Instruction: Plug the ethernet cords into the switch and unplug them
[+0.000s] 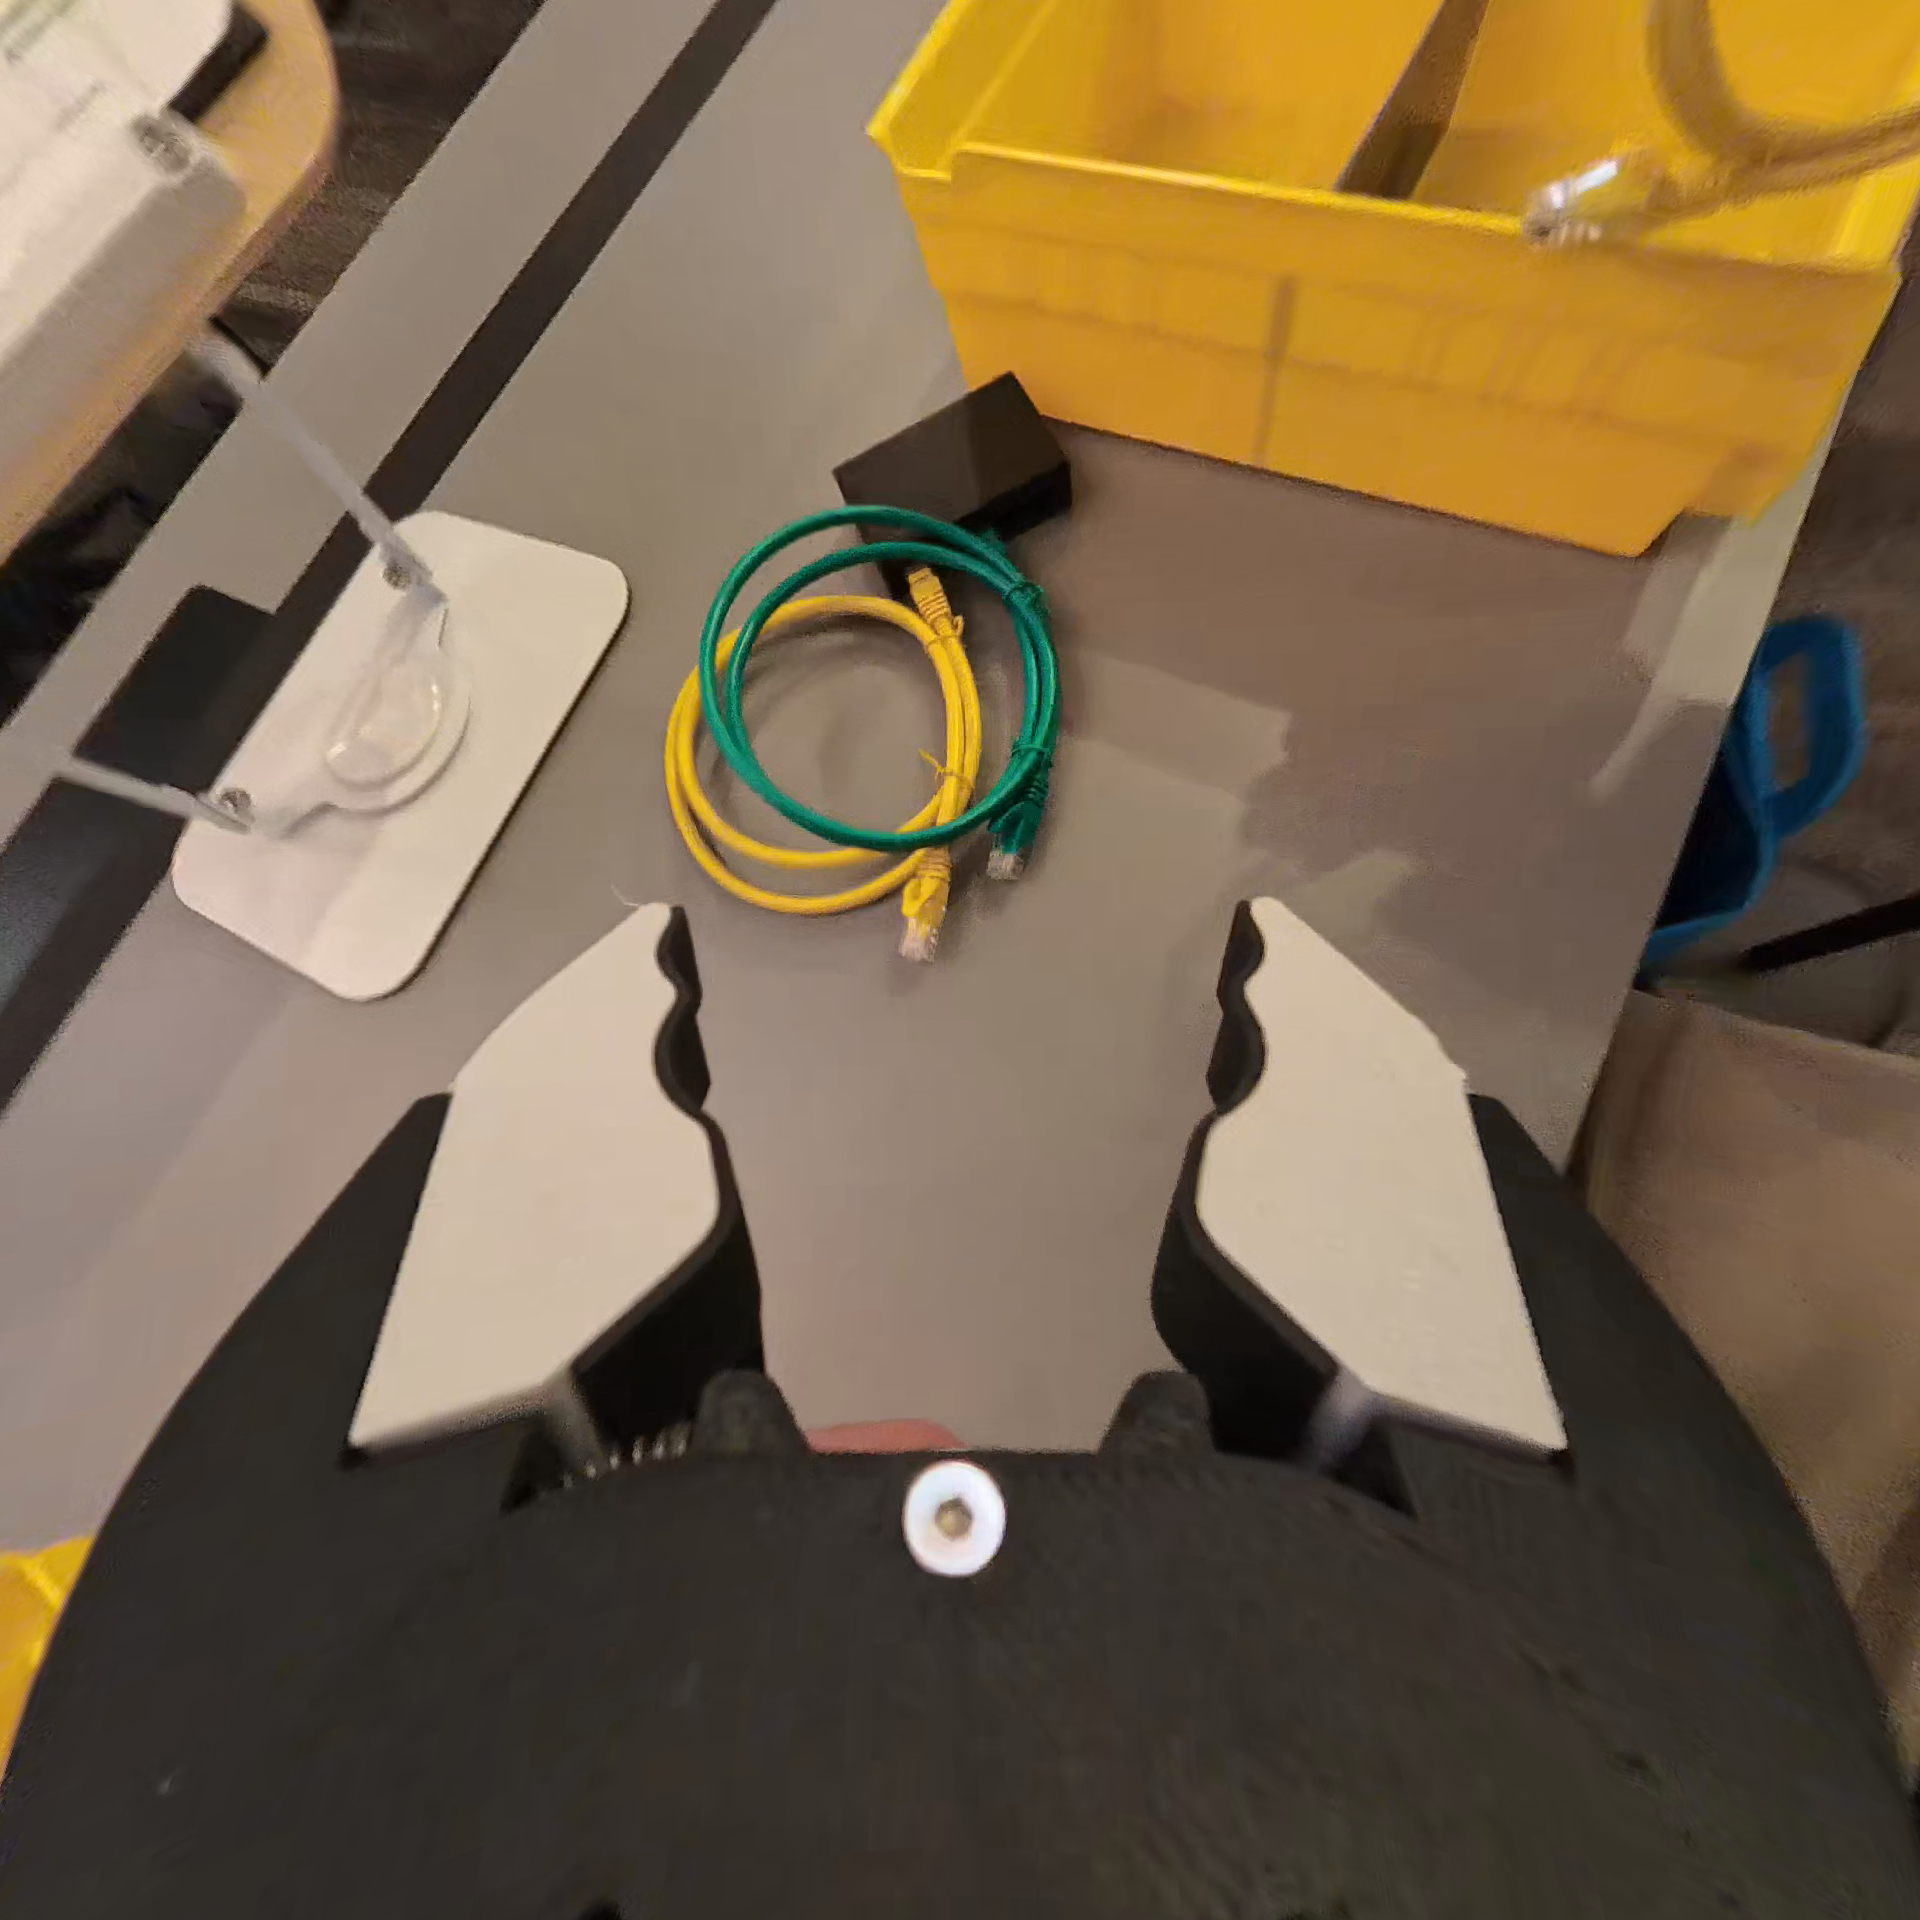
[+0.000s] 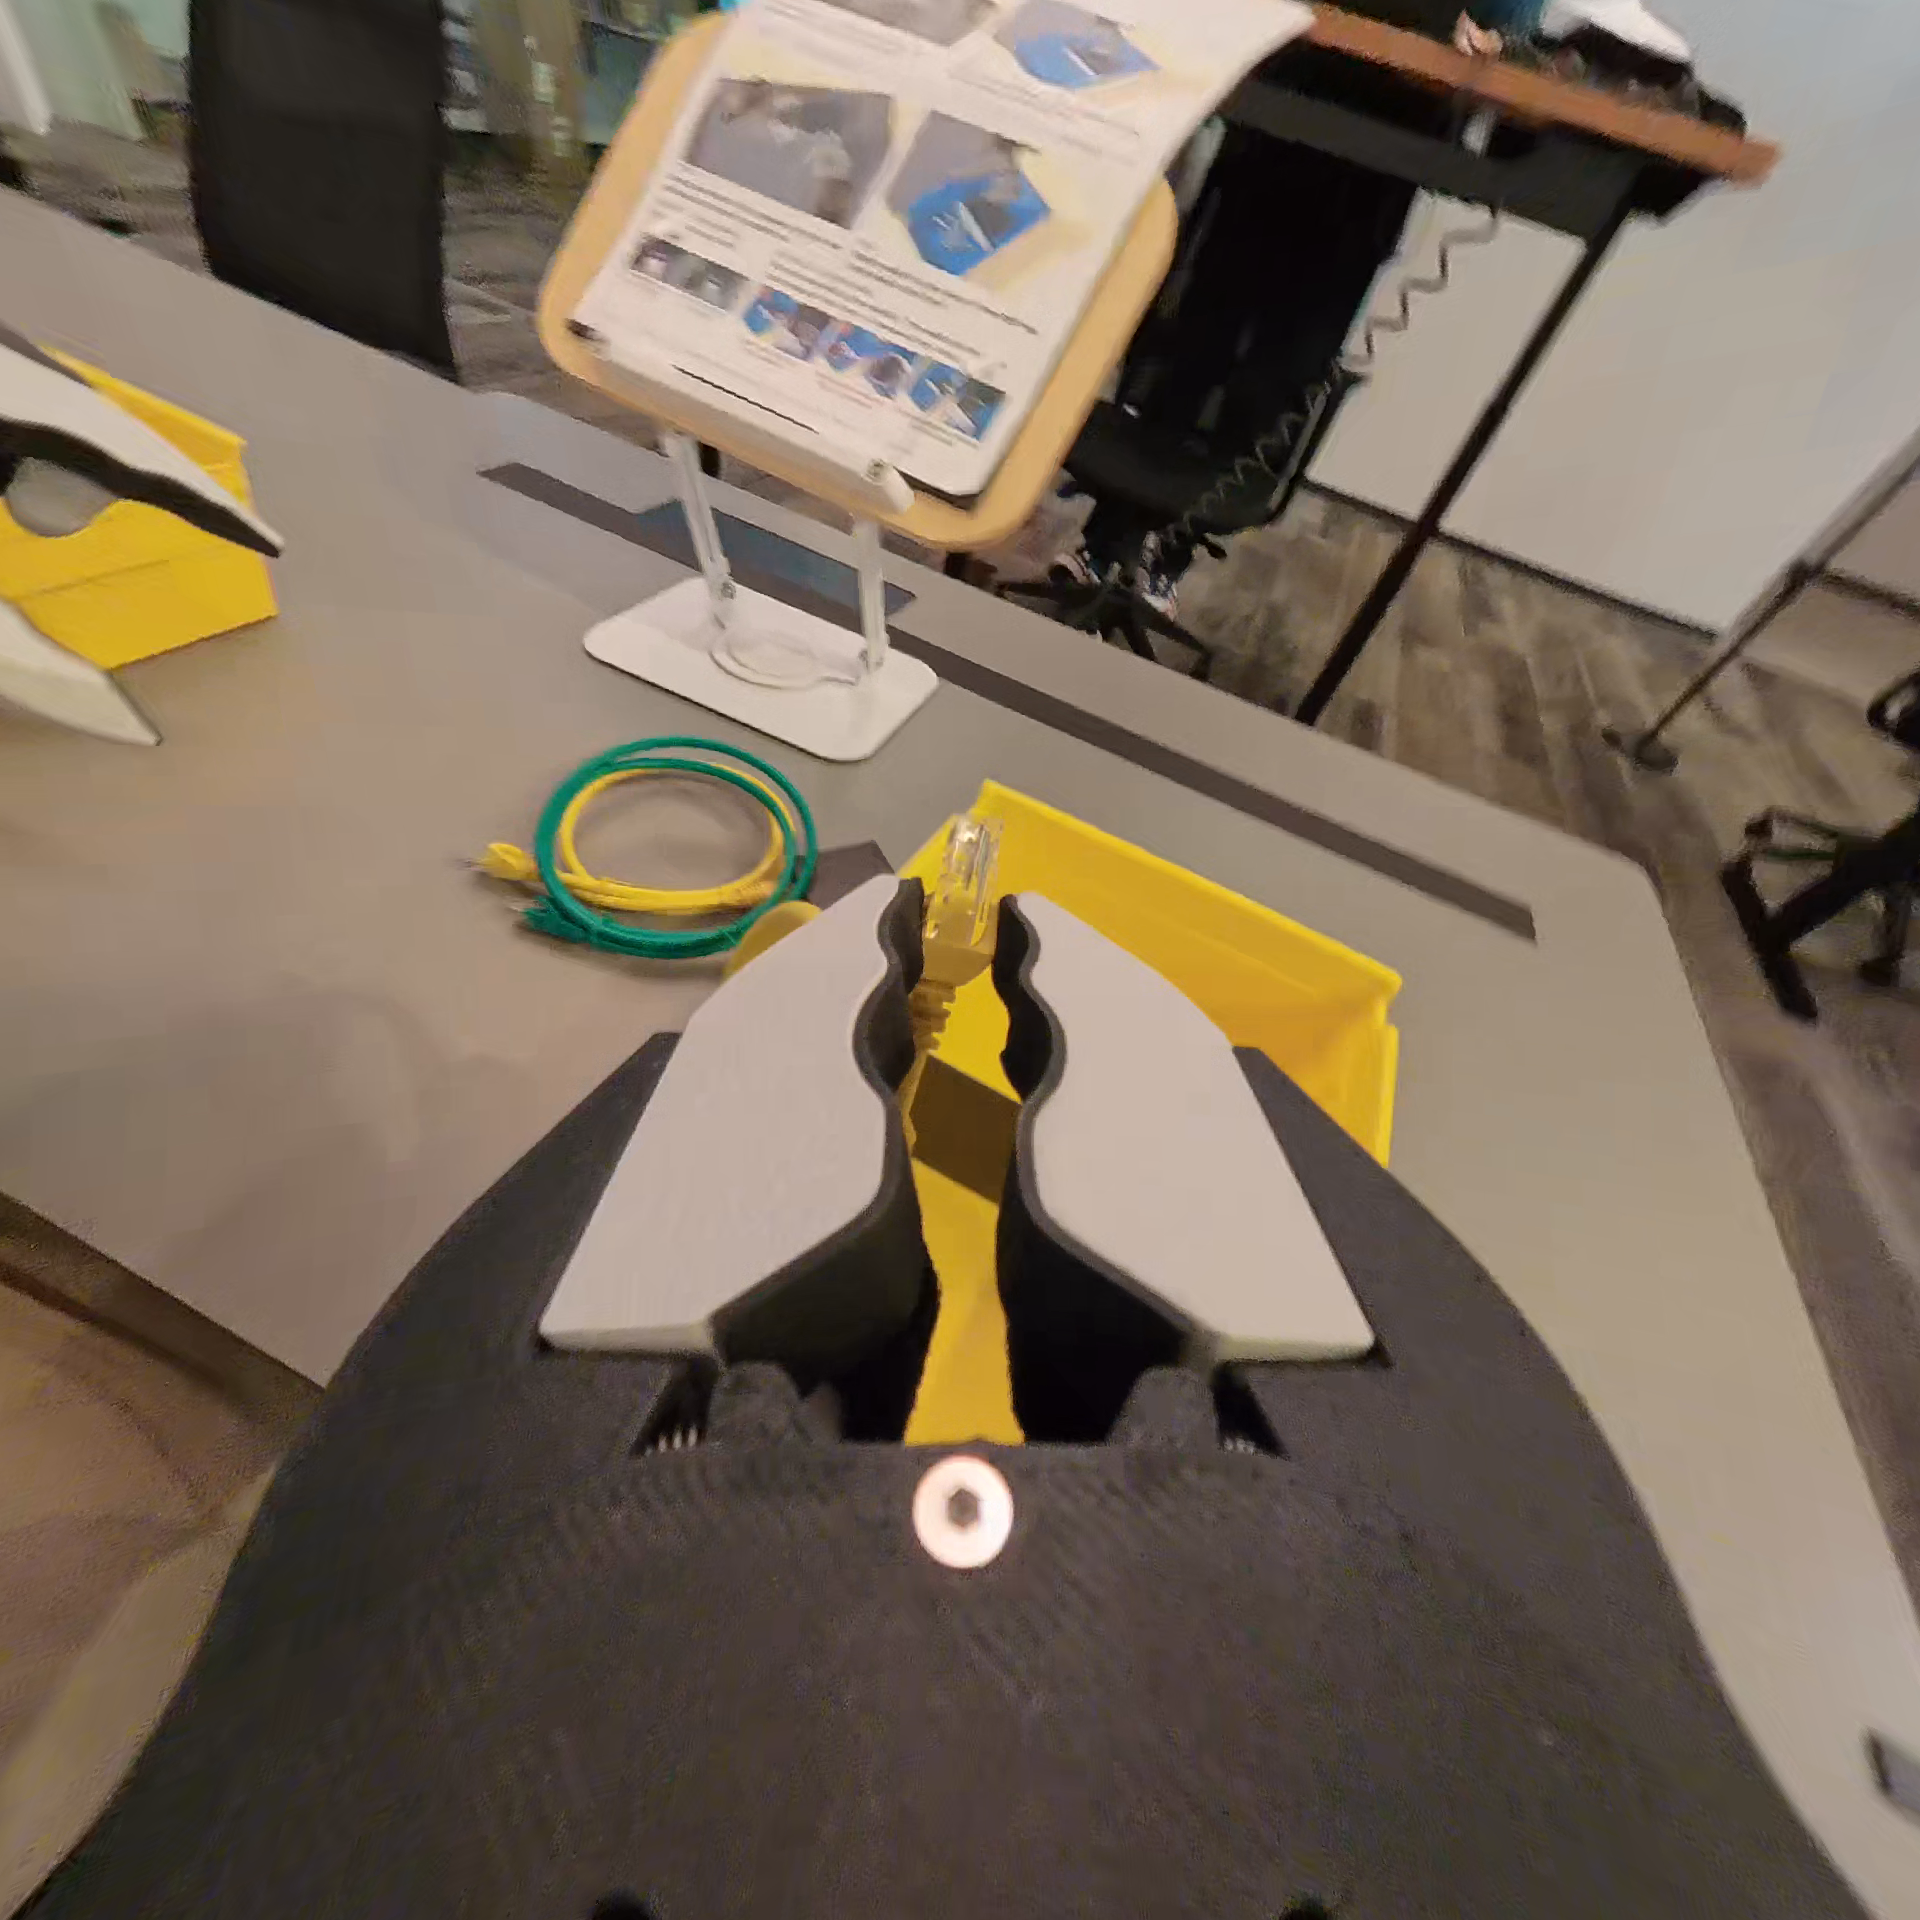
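A small black switch (image 1: 956, 457) sits on the grey table (image 1: 1299, 644) in front of a yellow bin (image 1: 1351, 312). Next to the switch lie a coiled green ethernet cord (image 1: 1044, 665) and a coiled yellow ethernet cord (image 1: 681, 769), with their plugs loose. My left gripper (image 1: 961, 914) is open and empty just short of the coils. My right gripper (image 2: 961, 894) is shut on the plug of another yellow cord (image 2: 966, 862), held above the yellow bin (image 2: 1195, 966). That plug also shows in the left wrist view (image 1: 1579, 203). Both coils (image 2: 675, 842) show in the right wrist view.
A document stand with a white base (image 1: 416, 748) stands left of the coils and also shows in the right wrist view (image 2: 769, 665). A second yellow bin (image 2: 156, 603) sits behind my left gripper (image 2: 218, 644). The table edge (image 1: 1683, 831) runs on the right, with a blue object (image 1: 1787, 748) beyond it. My hands' fingertips stand some 30 cm from each other. The small black switch (image 1: 956, 457) lies around 25 cm away from my left fingertips.
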### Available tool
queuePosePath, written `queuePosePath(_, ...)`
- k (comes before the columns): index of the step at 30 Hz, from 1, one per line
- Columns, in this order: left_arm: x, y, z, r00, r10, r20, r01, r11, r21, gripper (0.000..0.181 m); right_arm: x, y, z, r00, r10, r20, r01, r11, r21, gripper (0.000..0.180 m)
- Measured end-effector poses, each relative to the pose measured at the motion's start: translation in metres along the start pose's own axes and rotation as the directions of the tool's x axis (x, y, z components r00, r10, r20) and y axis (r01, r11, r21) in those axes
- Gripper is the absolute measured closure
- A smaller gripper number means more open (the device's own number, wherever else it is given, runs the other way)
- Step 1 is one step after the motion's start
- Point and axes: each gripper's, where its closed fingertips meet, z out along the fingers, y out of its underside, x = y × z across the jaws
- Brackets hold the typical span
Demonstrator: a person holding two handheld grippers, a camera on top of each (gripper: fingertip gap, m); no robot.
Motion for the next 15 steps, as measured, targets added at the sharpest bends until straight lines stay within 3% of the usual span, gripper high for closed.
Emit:
queuePosePath(2,0.010,-0.013,0.016,0.999,0.038,-0.034,-0.039,0.999,-0.022,0.093,0.016,0.014,-0.005,0.995,0.094,-0.027,-0.094,0.996,0.010,0.167)
queuePosePath(6,0.004,-0.035,0.061,0.994,0.091,-0.053,-0.097,0.989,-0.113,0.090,0.032,0.049,-0.007,0.974,0.215,-0.067,-0.218,0.976,-0.027,0.167)
queuePosePath(10,-0.007,-0.049,0.120,0.989,0.012,-0.148,-0.043,0.978,-0.204,0.089,0.042,0.077,-0.006,0.940,0.329,-0.088,-0.334,0.941,-0.051,0.167)
queuePosePath(15,-0.039,-0.016,0.191,0.973,0.179,-0.143,-0.223,0.883,-0.414,0.092,0.046,0.091,0.006,0.909,0.409,-0.084,-0.414,0.909,-0.055,0.167)
